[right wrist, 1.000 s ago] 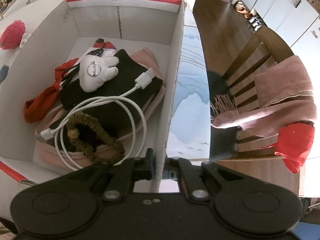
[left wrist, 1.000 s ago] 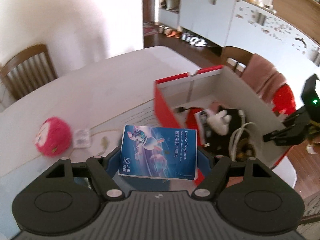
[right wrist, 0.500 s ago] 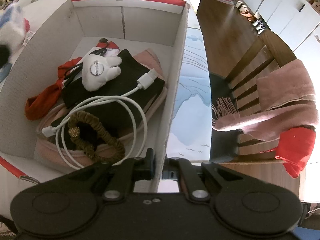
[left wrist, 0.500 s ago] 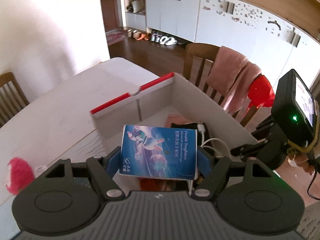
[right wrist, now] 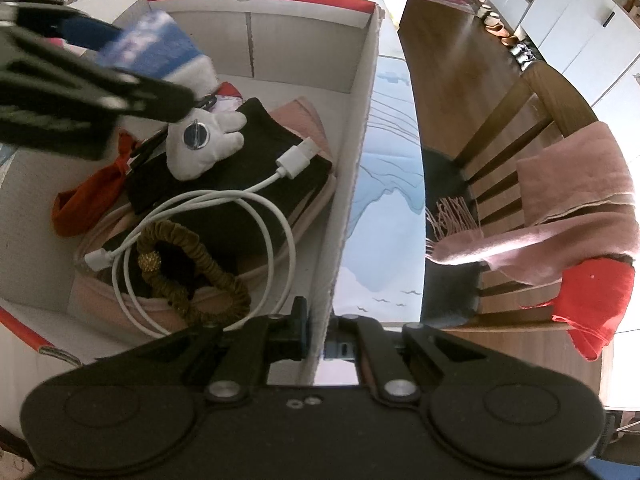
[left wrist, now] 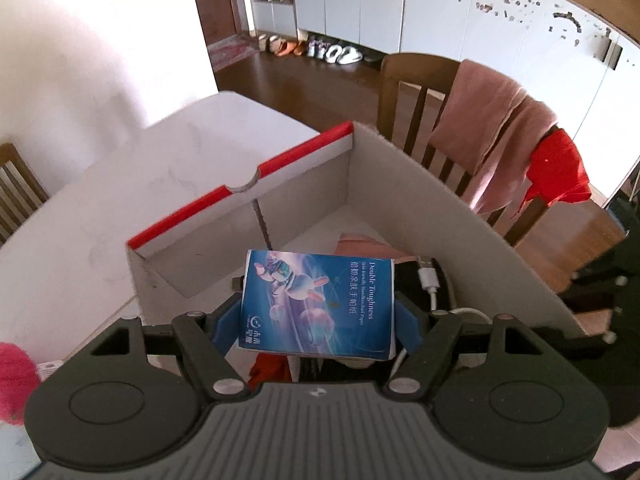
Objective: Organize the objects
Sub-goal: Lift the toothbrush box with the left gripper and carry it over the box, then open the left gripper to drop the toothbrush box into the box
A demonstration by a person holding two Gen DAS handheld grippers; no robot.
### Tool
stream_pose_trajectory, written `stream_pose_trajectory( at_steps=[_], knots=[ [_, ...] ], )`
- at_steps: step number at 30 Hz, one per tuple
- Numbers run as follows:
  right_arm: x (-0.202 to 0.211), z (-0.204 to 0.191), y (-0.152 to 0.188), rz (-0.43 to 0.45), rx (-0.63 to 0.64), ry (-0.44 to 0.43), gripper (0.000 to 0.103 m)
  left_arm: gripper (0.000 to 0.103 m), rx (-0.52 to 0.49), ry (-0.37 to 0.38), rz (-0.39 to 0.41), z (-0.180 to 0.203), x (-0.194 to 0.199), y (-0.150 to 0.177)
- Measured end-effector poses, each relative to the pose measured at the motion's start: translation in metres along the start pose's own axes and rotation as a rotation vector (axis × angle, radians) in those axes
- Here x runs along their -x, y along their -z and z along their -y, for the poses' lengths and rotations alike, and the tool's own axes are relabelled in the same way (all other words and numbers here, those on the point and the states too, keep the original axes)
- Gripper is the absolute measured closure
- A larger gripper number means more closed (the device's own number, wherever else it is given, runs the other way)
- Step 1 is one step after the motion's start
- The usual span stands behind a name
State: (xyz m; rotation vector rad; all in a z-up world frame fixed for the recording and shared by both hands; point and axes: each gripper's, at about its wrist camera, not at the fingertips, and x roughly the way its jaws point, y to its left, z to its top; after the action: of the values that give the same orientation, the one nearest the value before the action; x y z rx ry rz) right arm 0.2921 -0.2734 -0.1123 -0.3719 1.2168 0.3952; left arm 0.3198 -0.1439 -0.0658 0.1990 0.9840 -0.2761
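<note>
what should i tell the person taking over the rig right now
Left gripper: shut on the blue tissue pack, held above the open red-and-white cardboard box.
Right gripper: shut on the box's near side wall, steadying it.
In the box: white charging cable, white plush hand, olive scrunchie, black and pink folded cloths, red fabric.
Done: those items packed.
Left: lower and release the tissue pack; a pink fuzzy ball sits outside on the white table.

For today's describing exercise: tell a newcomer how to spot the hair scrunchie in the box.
Find the red-edged cardboard box on the table. Inside, on the black and pink folded cloth, the scrunchie lies within the white cable loop. It alone is a ruffled olive-brown ring with a gold bead.
</note>
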Motion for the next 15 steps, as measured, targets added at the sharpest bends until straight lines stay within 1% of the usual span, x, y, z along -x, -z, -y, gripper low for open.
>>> stream_pose_trajectory(
  at_steps=[3, 7, 15],
  knots=[
    [-0.001, 0.001, 0.0, -0.002, -0.003, -0.006, 0.099, 0.027, 0.0, -0.014, -0.028, 0.0, -0.015, -0.002],
    [-0.003, 0.003, -0.001, -0.001, -0.005, -0.007, 0.099, 0.027, -0.006, -0.006, -0.057, 0.001, -0.028, -0.001],
    [-0.004, 0.005, -0.003, -0.002, -0.011, -0.01, 0.099, 0.026, -0.003, 0.017, -0.063, 0.003, -0.035, 0.001]
  ],
)
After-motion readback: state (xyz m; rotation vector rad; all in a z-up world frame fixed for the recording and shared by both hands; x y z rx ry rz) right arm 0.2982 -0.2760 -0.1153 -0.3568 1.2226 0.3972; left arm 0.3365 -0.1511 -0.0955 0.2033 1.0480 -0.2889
